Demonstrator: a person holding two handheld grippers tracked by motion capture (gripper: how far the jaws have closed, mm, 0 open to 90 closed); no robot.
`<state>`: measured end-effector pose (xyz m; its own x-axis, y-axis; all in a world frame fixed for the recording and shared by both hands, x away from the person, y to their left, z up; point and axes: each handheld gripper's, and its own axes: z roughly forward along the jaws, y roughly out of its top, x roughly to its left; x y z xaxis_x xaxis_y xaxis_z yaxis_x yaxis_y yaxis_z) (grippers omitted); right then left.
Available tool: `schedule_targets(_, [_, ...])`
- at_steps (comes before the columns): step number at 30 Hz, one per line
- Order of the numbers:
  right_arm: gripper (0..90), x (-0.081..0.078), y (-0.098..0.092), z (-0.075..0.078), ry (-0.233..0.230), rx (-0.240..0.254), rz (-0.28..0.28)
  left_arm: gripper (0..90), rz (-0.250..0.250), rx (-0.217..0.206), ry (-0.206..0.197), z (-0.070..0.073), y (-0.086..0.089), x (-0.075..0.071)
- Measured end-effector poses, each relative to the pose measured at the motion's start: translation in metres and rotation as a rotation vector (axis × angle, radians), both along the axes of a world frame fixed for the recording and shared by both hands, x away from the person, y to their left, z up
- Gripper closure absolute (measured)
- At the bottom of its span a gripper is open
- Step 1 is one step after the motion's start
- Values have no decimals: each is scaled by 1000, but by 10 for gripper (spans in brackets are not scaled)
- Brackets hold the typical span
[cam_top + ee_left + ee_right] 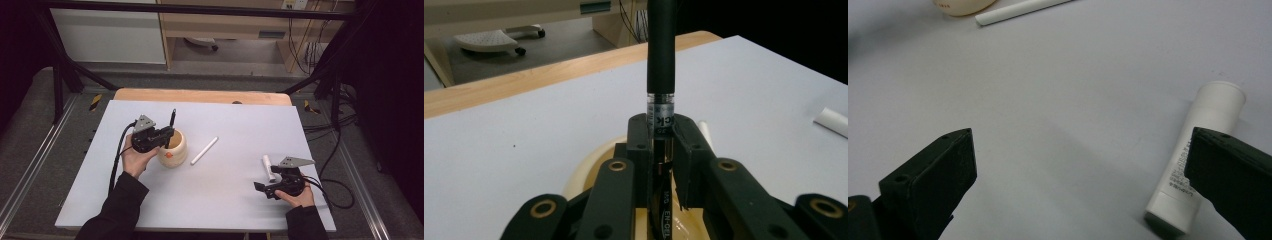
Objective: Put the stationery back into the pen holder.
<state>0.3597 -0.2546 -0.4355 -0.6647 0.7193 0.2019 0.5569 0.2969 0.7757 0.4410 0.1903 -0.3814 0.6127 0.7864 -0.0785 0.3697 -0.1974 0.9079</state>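
A black pen [660, 60] is clamped upright by the left gripper [162, 136] over the cream cup [175, 150] at centre-left; the right gripper [265, 187], lower right, is held with jaws apart beside a white tube [1195, 160]

From above our side we look forward and down over the whole white table [210, 200]. Our left gripper view sits close, facing the far edge at the frame's top; the right skims low. Both share the white stick [204, 150] with the overhead.

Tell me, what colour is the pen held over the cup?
Black pen, clearest in the left gripper view.
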Motion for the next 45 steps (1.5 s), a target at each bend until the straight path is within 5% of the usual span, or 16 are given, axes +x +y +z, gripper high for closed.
schedule_targets(27, [10, 0, 0, 0, 5, -1, -2, 732, -17, 57, 70, -18, -2, 1])
schedule_targets(45, [10, 0, 0, 0, 5, 0, -3, 407, -27, 98, 64, 20, 5, -14])
